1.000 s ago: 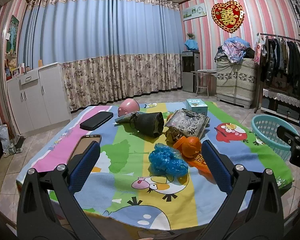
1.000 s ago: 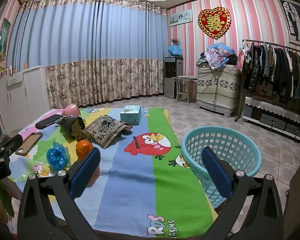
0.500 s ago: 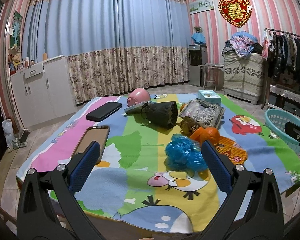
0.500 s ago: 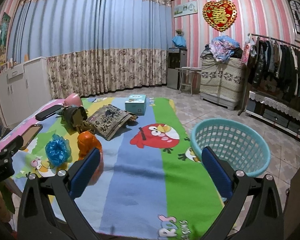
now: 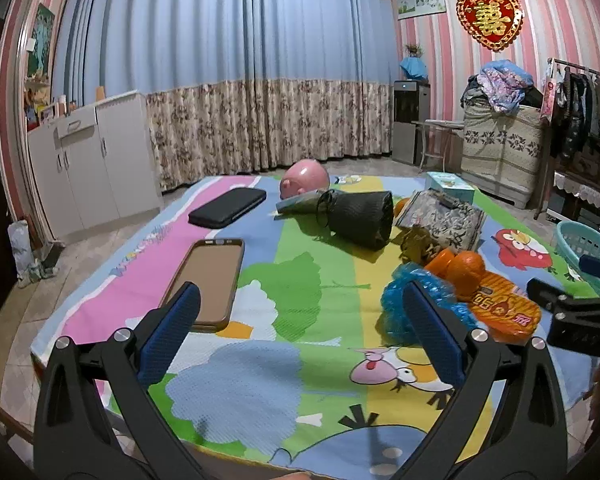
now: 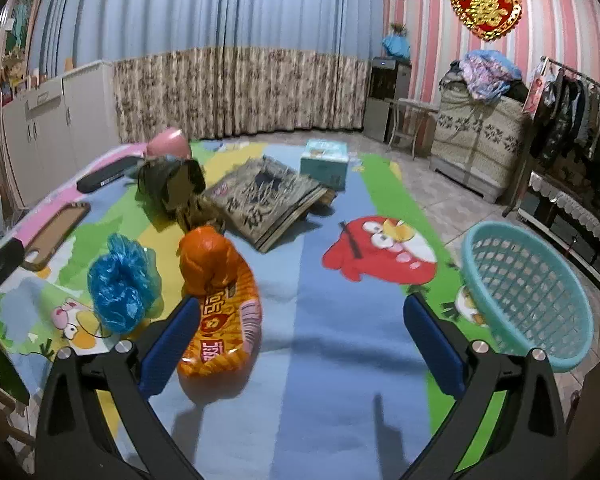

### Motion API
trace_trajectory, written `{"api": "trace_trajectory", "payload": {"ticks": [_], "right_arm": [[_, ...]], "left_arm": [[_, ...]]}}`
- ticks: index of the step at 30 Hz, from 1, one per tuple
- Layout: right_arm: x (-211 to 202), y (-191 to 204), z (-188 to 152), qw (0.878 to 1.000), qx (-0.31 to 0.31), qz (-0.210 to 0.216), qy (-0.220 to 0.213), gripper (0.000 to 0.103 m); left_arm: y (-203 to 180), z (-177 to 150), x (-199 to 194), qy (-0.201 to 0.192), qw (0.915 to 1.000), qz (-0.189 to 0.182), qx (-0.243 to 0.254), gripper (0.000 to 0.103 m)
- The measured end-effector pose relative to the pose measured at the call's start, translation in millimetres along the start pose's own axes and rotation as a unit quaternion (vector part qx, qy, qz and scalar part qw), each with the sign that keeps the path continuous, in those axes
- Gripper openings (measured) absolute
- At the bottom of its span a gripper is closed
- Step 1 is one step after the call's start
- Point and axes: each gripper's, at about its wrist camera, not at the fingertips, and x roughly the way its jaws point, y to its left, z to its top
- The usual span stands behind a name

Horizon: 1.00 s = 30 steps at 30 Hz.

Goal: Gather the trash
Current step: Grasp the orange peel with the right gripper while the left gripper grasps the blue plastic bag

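Both of your grippers are hovering with jaws spread wide and nothing between them. Your right gripper is hanging over the cartoon mat, its left jaw just beside the orange snack wrapper; your left gripper is sitting with its right jaw in front of the crumpled blue bag. Off the mat's right edge, the teal basket is standing on the floor, showing nothing inside. Farther back, a phone case, a black mesh pouch and a patterned booklet are lying about.
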Motion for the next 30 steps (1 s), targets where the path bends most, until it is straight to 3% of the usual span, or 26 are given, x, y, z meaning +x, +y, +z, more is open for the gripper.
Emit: {"api": "trace_trajectory", "payload": {"ticks": [9,16,20,23,26,30], "right_arm": [[25,25,33,0.999,-0.036,0.000,-0.003,0.099],[59,46,40,0.997,-0.057,0.040,0.044,0.097],[73,52,38,0.994,-0.049,0.073,0.071,0.074],[78,52,34,0.991,-0.044,0.093,0.081,0.050],[73,50,35,0.991,-0.039,0.106,0.071,0.042],[59,36,42,0.992,-0.031,0.108,0.054,0.040]], "left_arm": [[7,5,16,0.009,0.9999,0.007,0.000,0.098],[27,7,31,0.024,0.9994,0.024,-0.002,0.098],[32,6,38,0.031,0.9992,0.023,-0.003,0.098],[31,6,42,0.038,0.9991,0.018,-0.004,0.098],[27,6,44,0.045,0.9989,0.009,-0.006,0.098],[13,9,43,0.046,0.9990,-0.004,-0.001,0.098]]}}
